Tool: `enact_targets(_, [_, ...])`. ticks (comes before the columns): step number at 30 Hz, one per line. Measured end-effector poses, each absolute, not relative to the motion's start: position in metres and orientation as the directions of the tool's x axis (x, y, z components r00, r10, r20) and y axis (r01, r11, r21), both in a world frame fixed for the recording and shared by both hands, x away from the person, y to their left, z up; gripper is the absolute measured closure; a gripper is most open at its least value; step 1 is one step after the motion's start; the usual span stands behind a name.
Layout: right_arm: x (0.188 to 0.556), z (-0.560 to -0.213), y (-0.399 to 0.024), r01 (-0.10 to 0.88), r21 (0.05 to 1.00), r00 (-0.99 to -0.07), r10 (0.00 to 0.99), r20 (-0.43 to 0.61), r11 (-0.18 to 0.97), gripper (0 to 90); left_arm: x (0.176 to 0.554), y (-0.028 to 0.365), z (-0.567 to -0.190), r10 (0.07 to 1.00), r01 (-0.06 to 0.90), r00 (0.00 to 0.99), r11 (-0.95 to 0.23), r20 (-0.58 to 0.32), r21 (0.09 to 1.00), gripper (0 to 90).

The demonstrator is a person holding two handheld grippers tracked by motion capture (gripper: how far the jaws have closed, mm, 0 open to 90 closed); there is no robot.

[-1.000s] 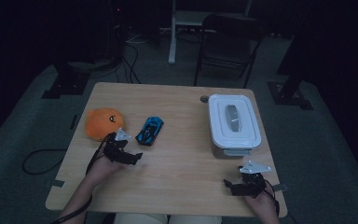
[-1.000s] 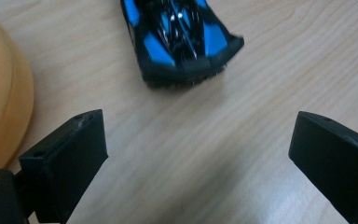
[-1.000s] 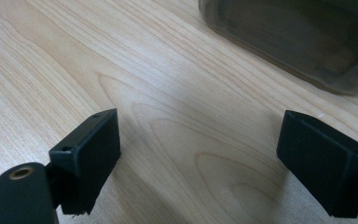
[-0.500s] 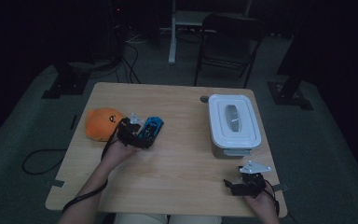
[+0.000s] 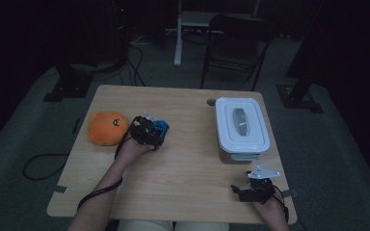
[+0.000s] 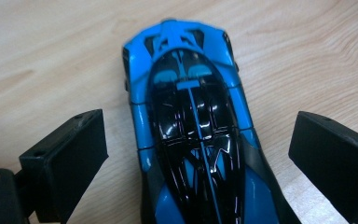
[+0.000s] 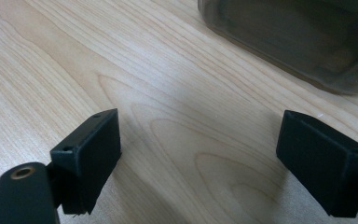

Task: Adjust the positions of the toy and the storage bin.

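1. My left gripper straddles the blue toy car, jaws spread wide with bare wood showing on each side of the body; neither pad touches it yet.
2. The car sits on the table left of centre, just beside the orange plush, which lies at its 9 o'clock in the high view.
3. In the left gripper view the car's length runs from 6 to 12 o'clock, so I judge the pads should meet its flanks at 3 and 9, square on the doors, not on the tapering end.
4. The glossy shell looks slippery; I would settle lower before closing, so the pads catch the sides and not the roof.
5. I'd close evenly, or the car may roll on its wheels.
6. My right gripper rests near the table's front edge, jaws apart and holding nothing, with the lidded white box towards 12 o'clock.
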State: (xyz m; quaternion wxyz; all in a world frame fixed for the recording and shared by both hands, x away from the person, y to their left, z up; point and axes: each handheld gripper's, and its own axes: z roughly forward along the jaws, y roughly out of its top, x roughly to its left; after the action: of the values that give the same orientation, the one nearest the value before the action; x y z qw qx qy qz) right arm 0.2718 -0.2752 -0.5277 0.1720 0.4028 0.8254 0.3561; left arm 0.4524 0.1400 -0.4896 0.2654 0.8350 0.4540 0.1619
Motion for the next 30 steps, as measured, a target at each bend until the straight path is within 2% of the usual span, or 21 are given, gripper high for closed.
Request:
enact_targets(10, [0.272, -0.528, -0.275, 0.543, 0.727, -0.615, 0.789, 0.003, 0.42, 13.7, 0.46, 0.135, -0.495, 0.847, 0.689, 0.532, -0.447, 0.021, 0.57, 7.3])
enact_targets(12, [0.272, -0.528, -0.275, 0.543, 0.727, -0.614, 0.789, 0.003, 0.42, 13.7, 0.461, 0.135, -0.496, 0.846, 0.691, 0.532, -0.442, 0.011, 0.572, 15.9])
enact_targets(18, [0.272, -0.528, -0.275, 0.543, 0.728, -0.613, 0.79, 0.003, 0.418, 14.0, 0.46, 0.132, -0.501, 0.845, 0.693, 0.533, -0.466, 0.044, 0.55, 16.4])
enact_targets(19, [0.272, -0.528, -0.275, 0.543, 0.728, -0.613, 0.79, 0.003, 0.418, 14.0, 0.46, 0.132, -0.501, 0.842, 0.69, 0.538, -0.471, 0.046, 0.55, 20.8])
enact_targets(22, [0.272, -0.528, -0.275, 0.543, 0.728, -0.613, 0.79, 0.003, 0.418, 14.0, 0.459, 0.131, -0.501, 0.836, 0.679, 0.546, -0.484, 0.062, 0.551, 21.3])
enact_targets(30, [0.272, -0.528, -0.275, 0.544, 0.728, -0.612, 0.791, 0.003, 0.418, 14.1, 0.458, 0.133, -0.5, 0.835, 0.678, 0.548, -0.48, 0.052, 0.557, 25.2])
